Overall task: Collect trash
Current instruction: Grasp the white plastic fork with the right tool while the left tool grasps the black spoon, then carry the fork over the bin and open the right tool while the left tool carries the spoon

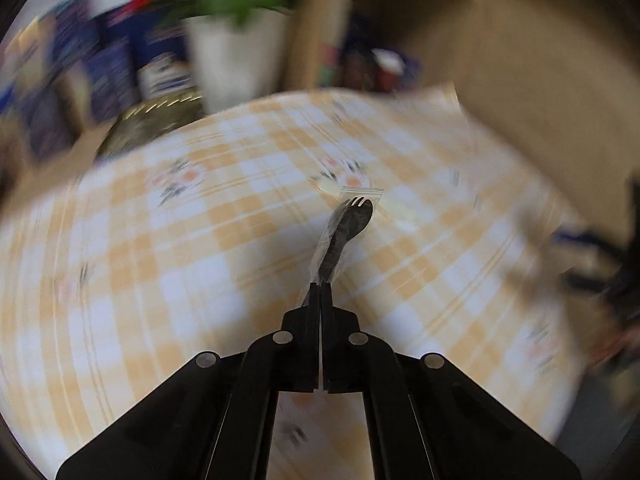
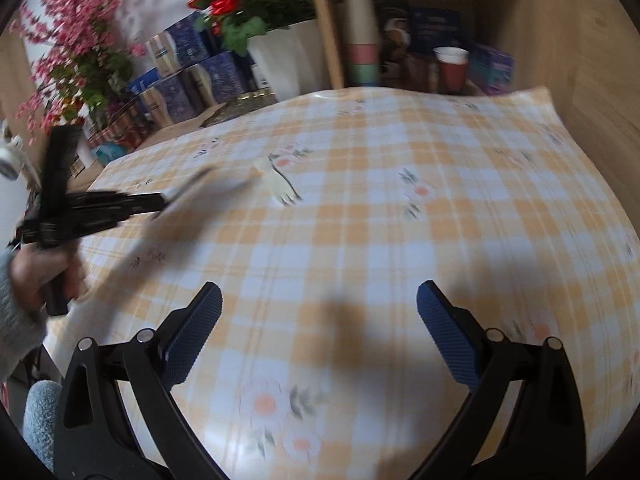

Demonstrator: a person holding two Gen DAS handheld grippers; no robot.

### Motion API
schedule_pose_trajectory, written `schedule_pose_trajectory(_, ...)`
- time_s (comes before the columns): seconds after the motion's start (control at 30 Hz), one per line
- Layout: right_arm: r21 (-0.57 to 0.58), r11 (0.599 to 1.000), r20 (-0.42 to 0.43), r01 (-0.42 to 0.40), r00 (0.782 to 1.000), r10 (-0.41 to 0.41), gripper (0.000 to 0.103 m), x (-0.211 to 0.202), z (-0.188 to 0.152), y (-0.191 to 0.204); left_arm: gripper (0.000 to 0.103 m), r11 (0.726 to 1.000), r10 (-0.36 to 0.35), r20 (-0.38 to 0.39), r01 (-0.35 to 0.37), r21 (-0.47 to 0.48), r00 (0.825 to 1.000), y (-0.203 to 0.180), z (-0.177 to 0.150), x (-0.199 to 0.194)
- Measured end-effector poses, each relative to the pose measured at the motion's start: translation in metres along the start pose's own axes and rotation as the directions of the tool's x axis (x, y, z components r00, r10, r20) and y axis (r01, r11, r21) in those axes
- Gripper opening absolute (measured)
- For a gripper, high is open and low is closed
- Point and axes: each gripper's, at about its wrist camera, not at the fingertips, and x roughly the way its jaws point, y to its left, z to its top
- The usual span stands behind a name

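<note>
In the left wrist view my left gripper (image 1: pixel 321 286) is shut on the handle end of a black plastic spork (image 1: pixel 348 228) sealed in a clear wrapper. The spork sticks out forward above the checked yellow and white tablecloth (image 1: pixel 200 240). In the right wrist view the left gripper (image 2: pixel 162 201) shows at the left, held by a hand (image 2: pixel 36 276), with the wrapped spork (image 2: pixel 200 188) as a blurred streak. My right gripper (image 2: pixel 319 296) stands open over the tablecloth (image 2: pixel 400 240), nothing between its blue pads. A small pale scrap (image 2: pixel 280 188) lies on the cloth beyond.
Behind the table stand a white pot of red flowers (image 2: pixel 288 56), blue boxes (image 2: pixel 192 76), stacked paper cups (image 2: pixel 362 40) and a red cup (image 2: pixel 454 68). A gold-rimmed tray (image 2: pixel 240 106) lies at the back edge. A wooden panel (image 2: pixel 580 80) bounds the right side.
</note>
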Motion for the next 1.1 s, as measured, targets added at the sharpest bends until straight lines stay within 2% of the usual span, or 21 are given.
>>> schedule_pose_trajectory(0.07, -0.047, 0.998, -0.013, -0.051, 0.999, 0.05, 0.079, 0.019, 0.02, 0.008, 0.001, 0.991, -0.019, 0.046, 0.025, -0.131, 0.999, 0.01, -0.01, -0.021)
schedule_pose_trajectory(0.1, -0.067, 0.995, -0.019, -0.069, 0.997, 0.068, 0.072, 0.03, 0.03, 0.013, 0.001, 0.978, -0.035, 0.073, 0.049, -0.205, 0.997, 0.015, -0.017, -0.033)
schedule_pose_trajectory(0.17, -0.116, 0.99, -0.036, -0.076, 0.997, 0.072, 0.065, 0.056, 0.052, 0.024, 0.001, 0.95, -0.047, 0.118, 0.081, -0.302, 0.992, 0.022, -0.032, -0.053)
schedule_pose_trajectory(0.2, -0.143, 0.987, -0.049, -0.07, 0.997, 0.064, 0.057, 0.071, 0.063, 0.032, 0.001, 0.944, -0.042, 0.13, 0.082, -0.319, 0.991, 0.022, -0.037, -0.06)
schedule_pose_trajectory(0.23, -0.157, 0.985, -0.055, -0.067, 0.997, 0.059, 0.055, 0.08, 0.069, 0.036, 0.001, 0.941, -0.033, 0.141, 0.078, -0.33, 0.989, 0.021, -0.043, -0.068)
schedule_pose_trajectory(0.3, -0.195, 0.98, -0.091, -0.046, 0.995, 0.029, 0.046, 0.108, 0.084, 0.05, 0.001, 0.946, 0.006, 0.16, 0.047, -0.32, 0.987, 0.015, -0.054, -0.083)
schedule_pose_trajectory(0.4, -0.242, 0.97, -0.131, 0.0, 0.991, -0.032, 0.042, 0.139, 0.096, 0.066, 0.001, 0.957, 0.046, 0.164, 0.004, -0.29, 0.985, 0.008, -0.069, -0.101)
schedule_pose_trajectory(0.53, -0.293, 0.953, -0.179, 0.077, 0.975, -0.134, 0.039, 0.171, 0.101, 0.075, 0.001, 0.952, 0.049, 0.159, 0.002, -0.306, 0.986, 0.013, -0.088, -0.116)
schedule_pose_trajectory(0.63, -0.222, 0.972, -0.186, 0.072, 0.976, -0.115, 0.034, 0.175, 0.106, 0.069, 0.001, 0.945, 0.04, 0.163, 0.016, -0.328, 0.986, 0.017, -0.1, -0.122)
schedule_pose_trajectory(0.67, -0.202, 0.977, -0.192, 0.061, 0.976, -0.1, 0.024, 0.175, 0.106, 0.066, 0.001, 0.943, 0.038, 0.163, 0.019, -0.332, 0.986, 0.018, -0.102, -0.122)
schedule_pose_trajectory(0.77, -0.187, 0.981, -0.195, 0.06, 0.976, -0.097, 0.019, 0.169, 0.101, 0.064, 0.001, 0.941, 0.032, 0.167, 0.027, -0.336, 0.985, 0.016, -0.107, -0.127)
schedule_pose_trajectory(0.9, -0.126, 0.992, -0.157, -0.029, 0.988, 0.009, 0.018, 0.138, 0.091, 0.064, 0.001, 0.941, 0.016, 0.181, 0.046, -0.336, 0.983, 0.011, -0.111, -0.133)
schedule_pose_trajectory(1.0, -0.035, 0.994, -0.115, -0.102, 0.989, 0.097, 0.018, 0.105, 0.078, 0.06, 0.001, 0.942, 0.002, 0.182, 0.059, -0.332, 0.983, 0.004, -0.114, -0.138)
schedule_pose_trajectory(1.1, -0.017, 0.993, -0.079, -0.119, 0.99, 0.118, 0.018, 0.076, 0.062, 0.063, 0.001, 0.946, -0.01, 0.176, 0.067, -0.319, 0.984, -0.007, -0.119, -0.142)
